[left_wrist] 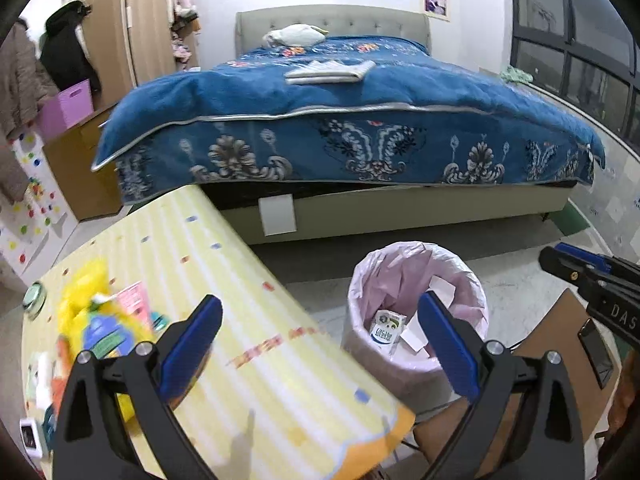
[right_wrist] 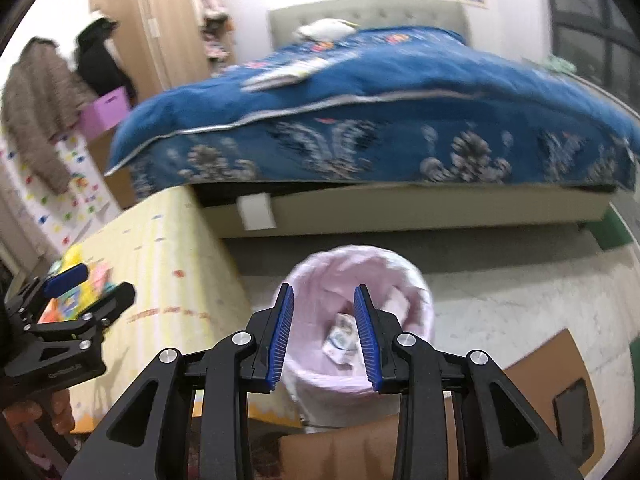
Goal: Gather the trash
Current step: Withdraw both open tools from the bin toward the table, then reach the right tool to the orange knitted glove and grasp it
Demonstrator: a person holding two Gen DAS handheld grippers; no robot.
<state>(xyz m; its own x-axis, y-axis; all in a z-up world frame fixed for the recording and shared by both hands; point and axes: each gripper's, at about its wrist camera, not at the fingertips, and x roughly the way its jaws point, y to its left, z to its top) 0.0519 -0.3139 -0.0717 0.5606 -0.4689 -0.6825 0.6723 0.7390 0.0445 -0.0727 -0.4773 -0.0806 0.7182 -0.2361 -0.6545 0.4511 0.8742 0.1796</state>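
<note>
Yellow table (left_wrist: 248,264) beside lined bin (left_wrist: 416,280), seemingly touching; bed (left_wrist: 360,92) behind.

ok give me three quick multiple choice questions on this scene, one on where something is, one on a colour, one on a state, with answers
1. Where does the trash bin stand?
A. on the bed
B. on the floor beside the yellow table
C. on the table

2. What colour is the liner bag in the bin?
A. black
B. green
C. pale pink

3. How does the right tool stand?
A. open and empty, above the bin
B. shut on a carton
C. shut on a yellow bag

Answers:
1 B, the bin sits on the floor to the right of the yellow table, in front of the bed.
2 C, the bag folded over the rim is pale pink.
3 A, its blue pads are apart with nothing between them, and a small carton already lies in the bin below.
</note>
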